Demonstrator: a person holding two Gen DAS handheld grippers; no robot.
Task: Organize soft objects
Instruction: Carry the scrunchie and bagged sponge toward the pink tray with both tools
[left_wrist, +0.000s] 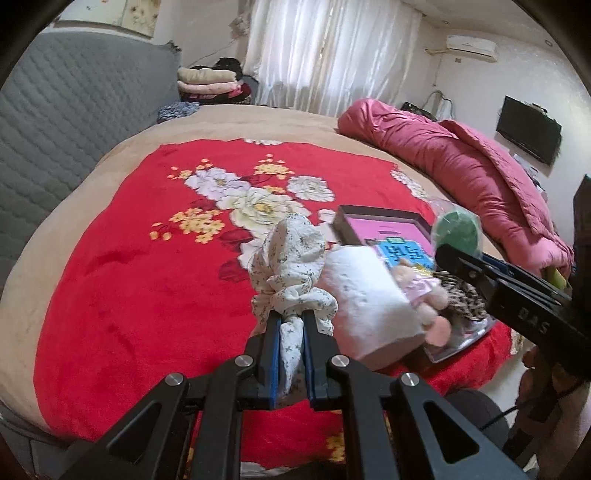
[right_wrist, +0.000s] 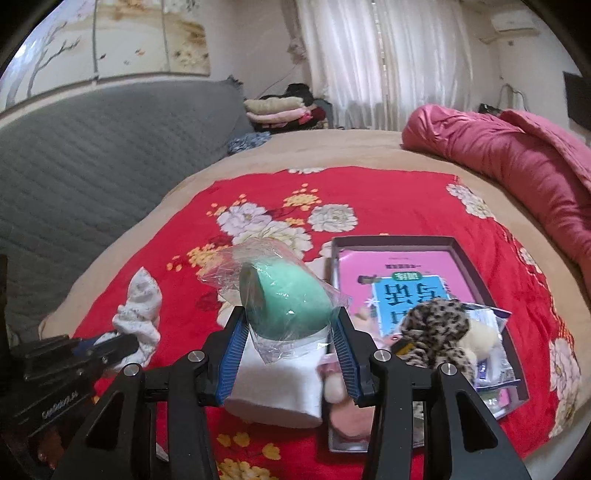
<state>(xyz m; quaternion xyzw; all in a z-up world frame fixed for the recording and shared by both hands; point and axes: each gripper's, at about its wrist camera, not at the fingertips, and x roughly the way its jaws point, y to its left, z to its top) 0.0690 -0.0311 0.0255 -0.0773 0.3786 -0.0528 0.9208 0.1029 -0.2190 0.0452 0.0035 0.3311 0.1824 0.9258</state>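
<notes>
My left gripper (left_wrist: 291, 317) is shut on a white floral cloth (left_wrist: 291, 258) and holds it above the red blanket; the cloth also shows in the right wrist view (right_wrist: 142, 314). My right gripper (right_wrist: 291, 317) is shut on a green sponge in clear wrap (right_wrist: 284, 299), also seen in the left wrist view (left_wrist: 458, 229). Below it lie a white paper roll (left_wrist: 369, 302), a pink plush toy (left_wrist: 428, 295) and a leopard-print item (right_wrist: 436, 332) at a shallow grey box (right_wrist: 476, 273) with a pink book (right_wrist: 406, 280).
The red floral blanket (left_wrist: 147, 277) covers a tan bed. A pink quilt (left_wrist: 461, 162) lies at the far right. A grey padded headboard (left_wrist: 74, 122) stands left. Folded clothes (left_wrist: 210, 81) are stacked beyond the bed.
</notes>
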